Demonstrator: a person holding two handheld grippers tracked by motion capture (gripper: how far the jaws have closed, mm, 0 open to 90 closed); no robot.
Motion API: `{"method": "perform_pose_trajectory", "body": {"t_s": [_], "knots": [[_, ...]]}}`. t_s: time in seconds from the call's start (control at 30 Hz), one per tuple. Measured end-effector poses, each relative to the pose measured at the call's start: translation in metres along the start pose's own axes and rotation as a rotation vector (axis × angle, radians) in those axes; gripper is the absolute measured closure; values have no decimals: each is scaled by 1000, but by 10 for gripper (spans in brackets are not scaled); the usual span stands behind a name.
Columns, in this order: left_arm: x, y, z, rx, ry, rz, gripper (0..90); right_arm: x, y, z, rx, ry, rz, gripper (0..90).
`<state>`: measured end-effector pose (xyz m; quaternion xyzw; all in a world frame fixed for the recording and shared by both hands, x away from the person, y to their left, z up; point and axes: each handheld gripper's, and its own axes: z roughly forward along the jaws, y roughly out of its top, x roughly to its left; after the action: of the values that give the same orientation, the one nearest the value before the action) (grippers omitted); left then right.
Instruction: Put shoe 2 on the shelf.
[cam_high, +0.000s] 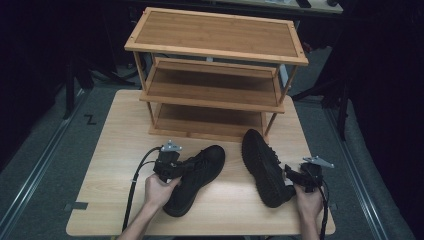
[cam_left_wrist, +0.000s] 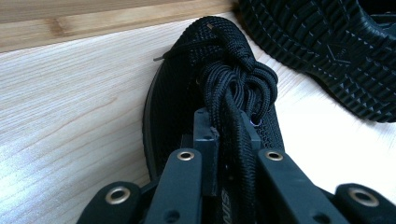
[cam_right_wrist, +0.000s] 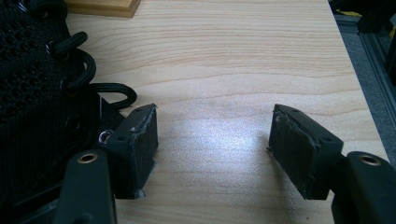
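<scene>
Two black shoes lie on the table (cam_high: 115, 165), near of one three-shelf wooden rack (cam_high: 215, 75). The left gripper (cam_high: 172, 167) clamps the left shoe (cam_high: 200, 175) by its laces (cam_left_wrist: 238, 88). The right shoe (cam_high: 262, 167) lies on its side, with the right gripper (cam_high: 295, 177) spread wide beside it.

L fingers (cam_left_wrist: 224, 135) prob. clamped, R fingers (cam_right_wrist: 140, 149) apart

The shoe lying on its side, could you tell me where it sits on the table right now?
In the high view the tipped shoe lies right of centre on the table, just ahead of the right gripper, its toe near the shoe rack.
</scene>
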<state>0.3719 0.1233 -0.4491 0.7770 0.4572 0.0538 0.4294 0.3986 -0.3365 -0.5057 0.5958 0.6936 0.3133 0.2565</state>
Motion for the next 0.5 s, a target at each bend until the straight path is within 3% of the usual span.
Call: {"method": "perform_pose_trajectory", "body": {"t_s": [0.27,0.5], "knots": [[-4,11,-8,-44,-28,1,850,0,0,0,0,2,2,330],[0,19,-9,-81,-28,-29,851,-1,0,0,-1,7,3,328]]}}
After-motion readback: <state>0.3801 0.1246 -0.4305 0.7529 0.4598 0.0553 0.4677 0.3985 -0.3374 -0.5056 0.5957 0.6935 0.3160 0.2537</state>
